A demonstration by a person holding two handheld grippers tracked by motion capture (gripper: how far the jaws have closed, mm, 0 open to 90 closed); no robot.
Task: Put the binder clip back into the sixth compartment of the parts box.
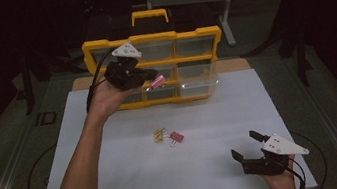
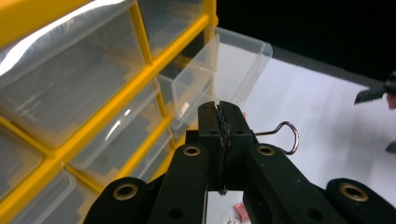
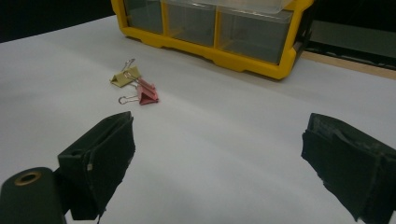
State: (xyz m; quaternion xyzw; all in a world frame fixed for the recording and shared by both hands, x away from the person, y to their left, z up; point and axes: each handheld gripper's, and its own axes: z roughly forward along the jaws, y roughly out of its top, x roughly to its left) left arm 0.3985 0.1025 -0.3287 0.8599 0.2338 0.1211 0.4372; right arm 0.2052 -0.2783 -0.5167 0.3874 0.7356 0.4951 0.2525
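Pinching pink binder clip, seemingly by handle, left gripper; right gripper wide.

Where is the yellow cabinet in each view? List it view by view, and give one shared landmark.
High view: the cabinet stands top centre, behind the left tool, which is shut on a clip.
Left gripper view: it covers the left half, drawers slanting past the tool.
Right gripper view: it runs along the top edge, centre.
Shared landmark: the white sheet under it.
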